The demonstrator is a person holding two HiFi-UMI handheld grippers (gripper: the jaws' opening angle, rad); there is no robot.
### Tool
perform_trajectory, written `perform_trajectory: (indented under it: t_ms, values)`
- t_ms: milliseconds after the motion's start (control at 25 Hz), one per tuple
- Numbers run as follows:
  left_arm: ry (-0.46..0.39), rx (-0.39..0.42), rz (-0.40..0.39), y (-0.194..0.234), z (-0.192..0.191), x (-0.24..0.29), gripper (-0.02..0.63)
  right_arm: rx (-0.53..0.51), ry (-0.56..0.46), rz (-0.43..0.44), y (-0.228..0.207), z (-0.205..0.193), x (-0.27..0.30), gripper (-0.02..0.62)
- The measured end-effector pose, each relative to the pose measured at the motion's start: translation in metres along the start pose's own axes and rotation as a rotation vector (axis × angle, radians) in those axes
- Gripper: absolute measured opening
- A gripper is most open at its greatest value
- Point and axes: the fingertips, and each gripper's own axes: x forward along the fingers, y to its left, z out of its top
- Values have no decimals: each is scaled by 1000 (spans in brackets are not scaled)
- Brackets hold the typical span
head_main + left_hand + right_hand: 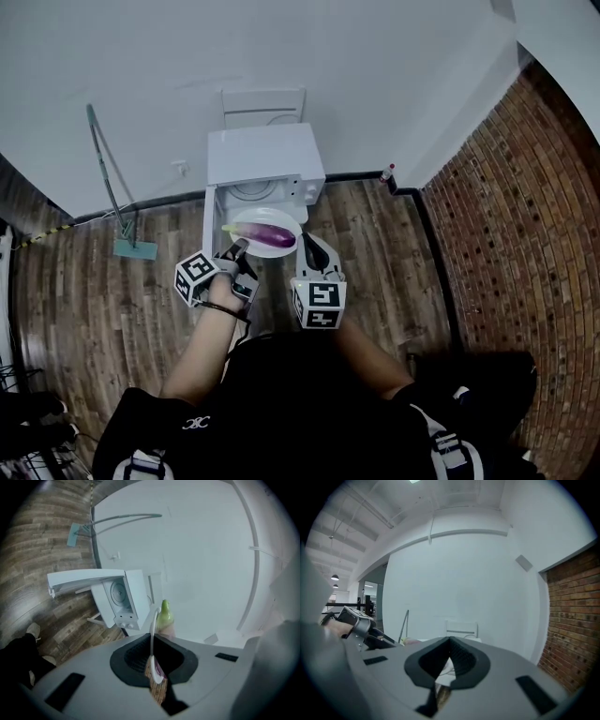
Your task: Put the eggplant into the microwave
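A purple eggplant (271,236) with a green stem lies on a white plate (281,218) held in front of the white microwave (264,156). The microwave's door (207,220) stands swung open at its left side. My left gripper (242,249) is shut on the plate's left rim, and my right gripper (307,242) grips the right rim. In the left gripper view the plate's rim (152,634) runs edge-on between the jaws, with the green stem (165,613) beyond it and the open microwave (121,597) at left. In the right gripper view a bit of white plate (446,668) shows between the jaws.
A mop (111,186) leans on the white wall at left. A brick wall (525,206) rises at right. A white chair-like frame (263,104) stands behind the microwave. A small bottle (386,172) sits in the corner. The floor is wood plank.
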Motion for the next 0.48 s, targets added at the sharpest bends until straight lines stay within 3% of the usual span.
perform_trajectory:
  t_ms: [480]
  values:
    - [-128, -41, 24, 14, 32, -1, 17, 0, 31, 113, 7, -5, 47, 8]
